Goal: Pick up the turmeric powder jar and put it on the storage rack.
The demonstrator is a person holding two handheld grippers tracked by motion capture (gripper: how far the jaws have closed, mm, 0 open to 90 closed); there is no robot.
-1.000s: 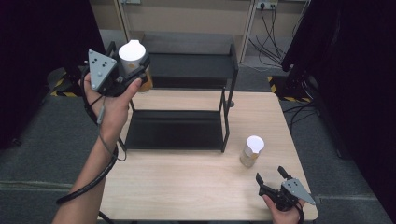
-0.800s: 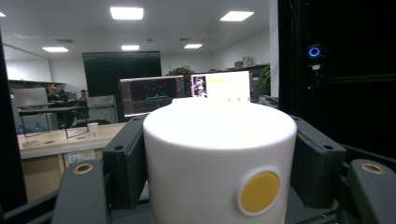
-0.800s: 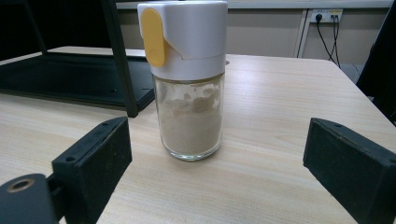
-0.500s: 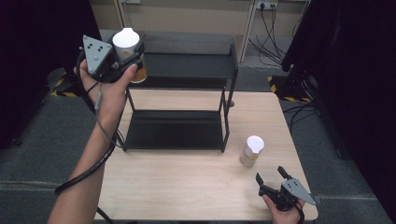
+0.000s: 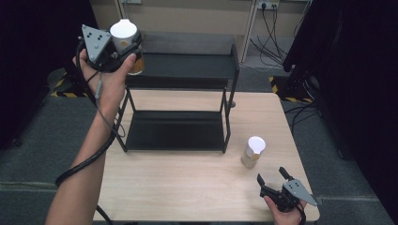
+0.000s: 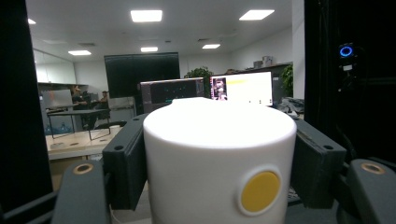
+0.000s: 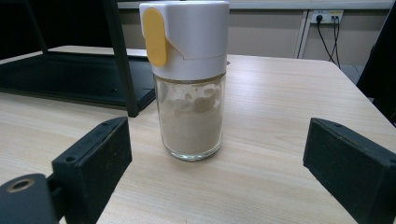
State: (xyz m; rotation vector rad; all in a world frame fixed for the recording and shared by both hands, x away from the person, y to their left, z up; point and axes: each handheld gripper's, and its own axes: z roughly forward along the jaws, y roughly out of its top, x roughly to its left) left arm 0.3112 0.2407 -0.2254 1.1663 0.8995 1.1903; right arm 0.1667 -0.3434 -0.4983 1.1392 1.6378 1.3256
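Spice jar [image 5: 125, 41] with a white cap sits clamped between the jaws of the left gripper [image 5: 123, 48], held up in the air above the left end of the black shelf rack [image 5: 180, 79]. Its long axis stands upright, cap toward the ceiling; in the left gripper view the cap [image 6: 219, 158] fills the space between both pads [image 6: 125, 168], with its yellow round button [image 6: 260, 191] facing back toward the camera.

A second jar [image 5: 253, 151] stands upright on the table, just ahead of the right gripper [image 5: 272, 178], whose jaws are spread apart and hold nothing. In the right gripper view this jar [image 7: 189, 79] rises between the two pads [image 7: 95, 158] without touching either, its yellow tab turned to the view's left and pale powder showing through the glass.

The wooden table [image 5: 187, 187] is light and bare near the grippers, standing on grey carpet. Behind the rack a wall carries sockets and cables [image 5: 267, 23]. Past the held cap, monitors [image 6: 243, 87] and ceiling lights [image 6: 146, 15] show in an office.
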